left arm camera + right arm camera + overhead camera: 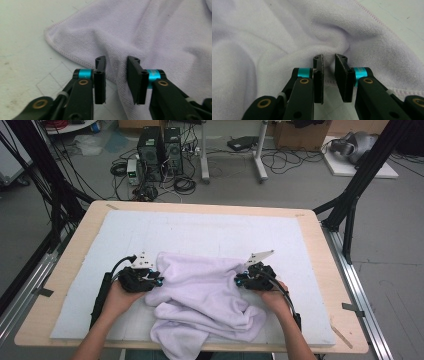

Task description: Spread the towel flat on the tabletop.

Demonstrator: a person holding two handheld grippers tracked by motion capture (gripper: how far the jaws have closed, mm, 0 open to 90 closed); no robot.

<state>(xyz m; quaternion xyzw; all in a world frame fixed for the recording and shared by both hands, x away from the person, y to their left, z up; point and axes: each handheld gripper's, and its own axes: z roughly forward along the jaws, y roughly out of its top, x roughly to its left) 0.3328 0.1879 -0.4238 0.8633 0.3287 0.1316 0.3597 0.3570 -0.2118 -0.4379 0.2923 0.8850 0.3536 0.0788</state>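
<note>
Basically, fluffy lilac towel [202, 300] lies crumpled on white foam mat [200, 232]; left gripper [116, 75] and right gripper [329, 72] have jaws apart at its hems, gripping nothing.

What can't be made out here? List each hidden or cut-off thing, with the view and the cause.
- Towel, high view: its near end hangs past the table edge and is cut off by the frame bottom.
- Left tongs, left gripper view: a fold lies between the pads; a gap shows, so contact is unclear.
- Right tongs, right gripper view: the hem sits between the pads; whether they press it is unclear.
- High view: both tongs' tips are hidden by their bodies.
</note>
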